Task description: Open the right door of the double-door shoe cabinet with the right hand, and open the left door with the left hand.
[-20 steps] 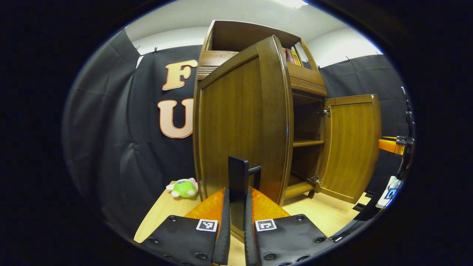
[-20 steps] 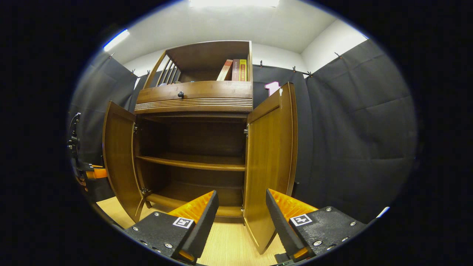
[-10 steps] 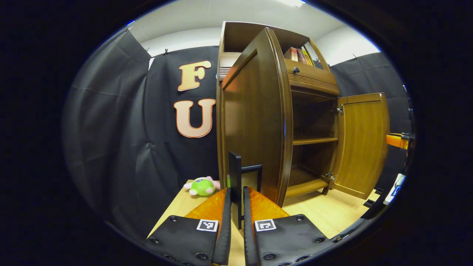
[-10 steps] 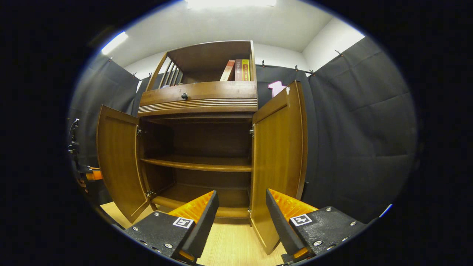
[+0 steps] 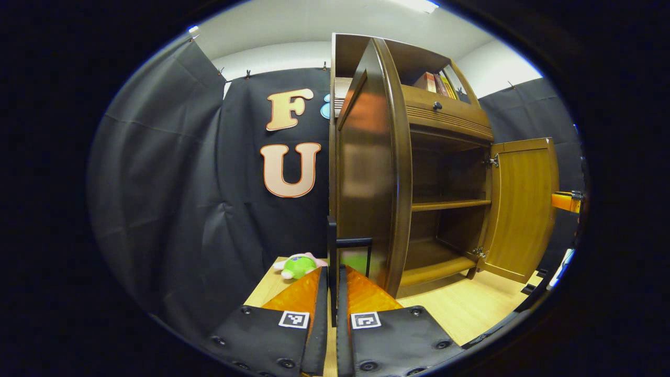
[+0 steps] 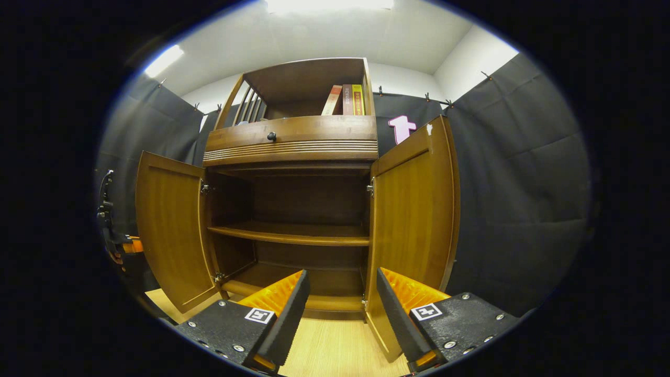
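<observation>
Left tool point(image 5: 332, 293) is gripping the dark bar handle point(image 5: 333, 246) of the left door point(image 5: 366, 173), both fingers pressed narrow against it at the bottom of the left gripper view. That door is standing swung well out from the shoe cabinet point(image 5: 445, 157), nearly edge-on to the camera. Right tool point(image 6: 343, 298) is hanging wide apart and holding nothing, just in front of the right door point(image 6: 413, 214), which is also standing open. Between the two doors the cabinet's dark interior and its middle shelf point(image 6: 290, 235) are showing. Books point(image 6: 348, 99) are leaning in the top compartment above a drawer with a small knob point(image 6: 271, 136). A green plush toy point(image 5: 299, 264) is lying on the light wooden worktop point(image 5: 460, 309) beside the cabinet.
</observation>
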Demonstrator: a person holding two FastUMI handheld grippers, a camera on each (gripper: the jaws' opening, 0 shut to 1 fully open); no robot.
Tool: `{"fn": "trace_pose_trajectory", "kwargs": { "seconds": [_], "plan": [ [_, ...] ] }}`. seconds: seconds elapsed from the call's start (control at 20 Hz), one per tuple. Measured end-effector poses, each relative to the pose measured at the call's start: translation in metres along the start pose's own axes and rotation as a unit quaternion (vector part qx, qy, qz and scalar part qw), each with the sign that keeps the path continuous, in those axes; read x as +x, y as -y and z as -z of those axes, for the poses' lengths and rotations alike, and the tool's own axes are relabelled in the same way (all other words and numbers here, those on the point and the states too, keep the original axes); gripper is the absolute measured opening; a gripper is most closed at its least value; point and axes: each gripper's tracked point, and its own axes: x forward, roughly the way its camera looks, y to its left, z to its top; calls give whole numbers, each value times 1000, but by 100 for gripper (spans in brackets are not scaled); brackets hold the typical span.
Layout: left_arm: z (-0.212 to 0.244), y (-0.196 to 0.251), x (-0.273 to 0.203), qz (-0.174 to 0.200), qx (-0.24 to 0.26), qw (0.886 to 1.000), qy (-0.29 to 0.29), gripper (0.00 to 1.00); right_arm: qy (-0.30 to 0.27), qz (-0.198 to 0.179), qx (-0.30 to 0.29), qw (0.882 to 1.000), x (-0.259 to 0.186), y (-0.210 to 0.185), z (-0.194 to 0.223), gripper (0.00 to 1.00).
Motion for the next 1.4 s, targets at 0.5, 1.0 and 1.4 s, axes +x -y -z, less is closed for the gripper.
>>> {"fn": "trace_pose_trajectory", "kwargs": {
  "seconds": [0.5, 1.0, 1.4],
  "plan": [
    [-1, -43, -18, -23, -20, 1000, 5, 15, 2, -26, -2, 1000, 12, -33, 1, 80],
    [-16, -46, -53, -58, -27, 998, -8, 16, 5, -30, -5, 1000, 12, -35, -3, 80],
    [-65, -3, -77, -51, 5, 998, 30, 23, 6, -10, -3, 1000, 10, -14, -7, 80]
  ]
}}
